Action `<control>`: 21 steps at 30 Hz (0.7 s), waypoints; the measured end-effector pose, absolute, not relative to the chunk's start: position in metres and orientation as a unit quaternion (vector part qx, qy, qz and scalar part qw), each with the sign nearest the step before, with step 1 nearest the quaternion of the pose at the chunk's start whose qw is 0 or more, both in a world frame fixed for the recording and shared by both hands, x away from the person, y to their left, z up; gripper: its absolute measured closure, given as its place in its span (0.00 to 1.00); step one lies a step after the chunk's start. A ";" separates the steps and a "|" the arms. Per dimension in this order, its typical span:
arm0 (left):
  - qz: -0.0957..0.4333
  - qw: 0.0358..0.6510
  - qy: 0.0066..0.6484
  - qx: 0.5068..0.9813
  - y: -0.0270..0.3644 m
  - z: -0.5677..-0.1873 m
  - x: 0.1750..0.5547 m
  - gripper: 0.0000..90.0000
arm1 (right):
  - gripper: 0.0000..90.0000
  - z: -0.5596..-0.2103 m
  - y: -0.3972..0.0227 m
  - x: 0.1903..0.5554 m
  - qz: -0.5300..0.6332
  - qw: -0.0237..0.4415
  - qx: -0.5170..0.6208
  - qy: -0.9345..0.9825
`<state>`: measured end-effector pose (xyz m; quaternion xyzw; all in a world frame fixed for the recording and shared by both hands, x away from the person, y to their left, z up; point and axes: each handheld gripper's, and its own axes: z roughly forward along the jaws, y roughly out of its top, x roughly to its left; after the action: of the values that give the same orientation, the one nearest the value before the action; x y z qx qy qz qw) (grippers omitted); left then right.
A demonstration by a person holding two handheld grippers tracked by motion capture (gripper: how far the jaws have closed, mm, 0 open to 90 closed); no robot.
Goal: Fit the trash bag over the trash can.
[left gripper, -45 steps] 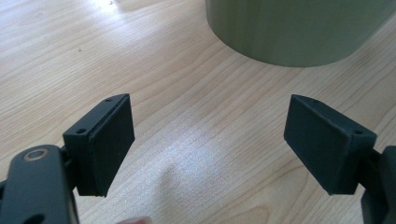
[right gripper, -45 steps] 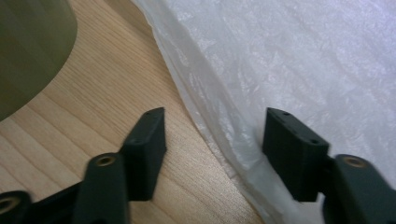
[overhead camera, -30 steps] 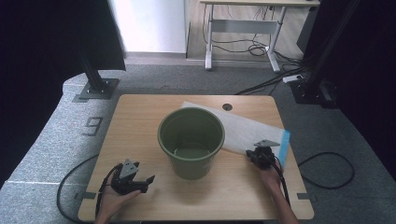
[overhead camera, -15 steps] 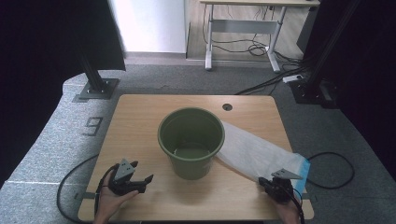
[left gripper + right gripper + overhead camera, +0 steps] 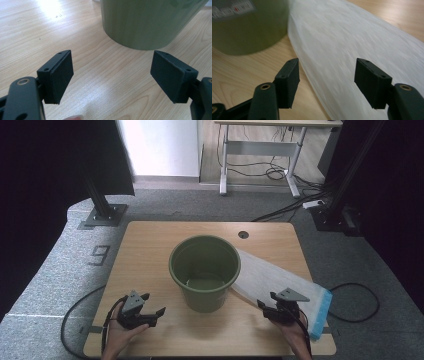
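Lying flat along the table's right side, the white bag with its blue-edged end runs from behind the green bucket out to the near right corner, that end hanging slightly past the right edge; bucket stands upright mid-table, apparently empty; bag's far end looks tucked against or under the bucket's base, cannot tell which; right gripper sits over the bag's near edge, jaws have just been opening, now released with nothing pinched between them, bag surface below in the right gripper view; left gripper rests near the front left edge, jaws spread, empty, facing the bucket wall; risks, judged: overhanging blue end could slide off the right edge if nudged; tugging the bag could drag or tip the bucket if it is pinned under it; thin film may slip a shallow pinch; open room: bare wood left of bucket and along the front edge, far edge free too.
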<state>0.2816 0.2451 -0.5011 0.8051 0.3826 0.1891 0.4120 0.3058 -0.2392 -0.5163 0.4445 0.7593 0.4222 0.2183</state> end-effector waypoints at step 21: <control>0.187 0.407 0.390 0.805 0.250 -0.505 0.281 0.22 | 0.57 -0.535 -0.163 0.379 0.390 0.176 0.366 0.827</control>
<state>0.2811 0.2499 -0.5051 0.8049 0.3896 0.1866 0.4069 0.3789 -0.1634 -0.5350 0.3655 0.8267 0.3898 0.1763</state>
